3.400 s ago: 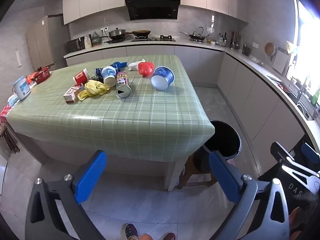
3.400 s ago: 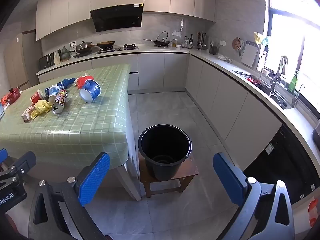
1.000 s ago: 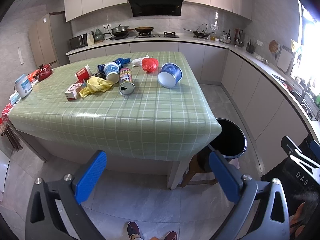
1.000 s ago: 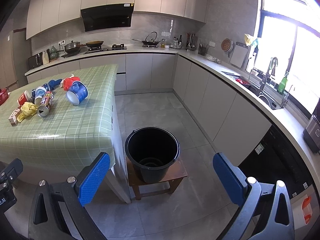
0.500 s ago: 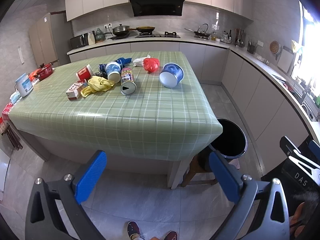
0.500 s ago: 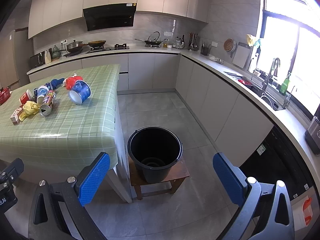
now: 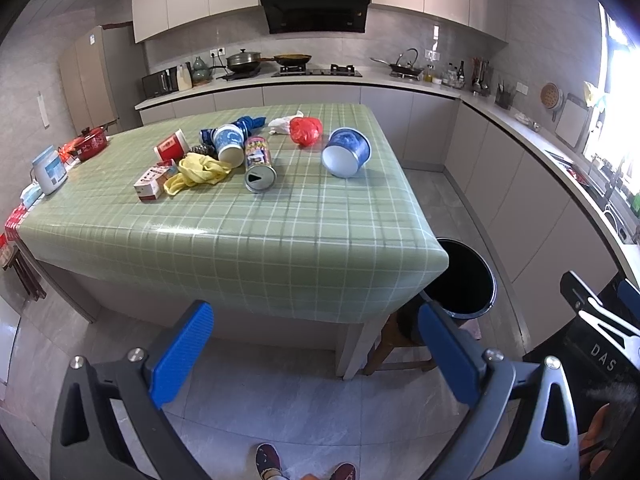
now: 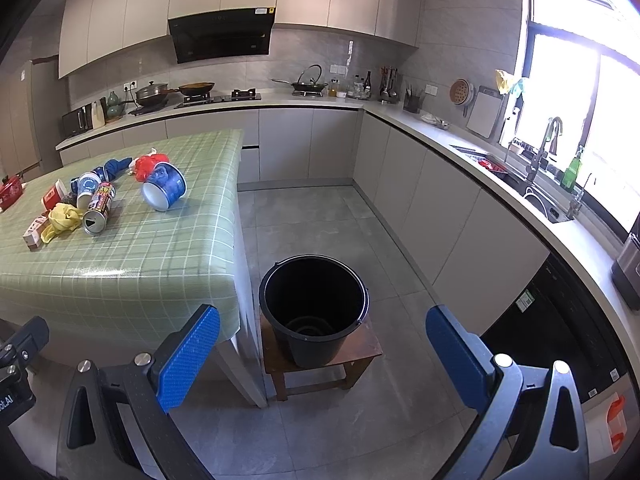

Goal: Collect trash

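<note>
Trash ahead, both grippers agape

The table corner hides part of the bucket.

My table wears a green checked cloth; on it lie a blue bowl tipped over, a can (on its side), a yellow rag, a red bag and a small carton.

Far ahead of your grippers a range hood hangs above the stove; to your right sit a sink and a bright window.
</note>
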The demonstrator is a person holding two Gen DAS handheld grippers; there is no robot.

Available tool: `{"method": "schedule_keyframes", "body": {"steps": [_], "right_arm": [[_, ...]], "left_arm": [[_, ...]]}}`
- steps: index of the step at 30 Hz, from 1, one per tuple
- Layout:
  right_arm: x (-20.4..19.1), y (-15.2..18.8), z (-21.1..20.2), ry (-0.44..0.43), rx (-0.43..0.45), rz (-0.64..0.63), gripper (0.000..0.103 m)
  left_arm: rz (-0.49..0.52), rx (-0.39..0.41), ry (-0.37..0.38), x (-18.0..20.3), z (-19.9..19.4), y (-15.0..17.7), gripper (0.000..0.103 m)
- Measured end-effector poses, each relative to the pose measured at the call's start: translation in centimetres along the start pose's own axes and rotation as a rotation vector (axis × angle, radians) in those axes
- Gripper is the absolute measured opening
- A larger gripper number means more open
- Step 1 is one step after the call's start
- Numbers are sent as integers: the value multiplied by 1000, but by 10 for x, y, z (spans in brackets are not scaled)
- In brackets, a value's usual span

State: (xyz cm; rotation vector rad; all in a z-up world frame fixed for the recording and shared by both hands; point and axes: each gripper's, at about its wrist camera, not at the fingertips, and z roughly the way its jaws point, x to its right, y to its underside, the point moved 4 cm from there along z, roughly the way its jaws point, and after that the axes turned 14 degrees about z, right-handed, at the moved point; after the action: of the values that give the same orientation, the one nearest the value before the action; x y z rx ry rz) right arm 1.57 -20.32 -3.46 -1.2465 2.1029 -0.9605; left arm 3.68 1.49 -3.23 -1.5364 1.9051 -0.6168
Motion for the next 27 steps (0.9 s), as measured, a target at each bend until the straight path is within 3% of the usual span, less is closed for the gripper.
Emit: {"method": "schedule_keyframes", "body": {"steps": [15, 27], "right_arm": [[-20, -1, 3, -30, -1, -10, 103], [-69, 3, 4, -37, -7, -14, 103]], "left_arm": [[-14, -6, -20, -23, 5, -3, 103], [-26, -13, -13, -74, 26, -6, 103]]}}
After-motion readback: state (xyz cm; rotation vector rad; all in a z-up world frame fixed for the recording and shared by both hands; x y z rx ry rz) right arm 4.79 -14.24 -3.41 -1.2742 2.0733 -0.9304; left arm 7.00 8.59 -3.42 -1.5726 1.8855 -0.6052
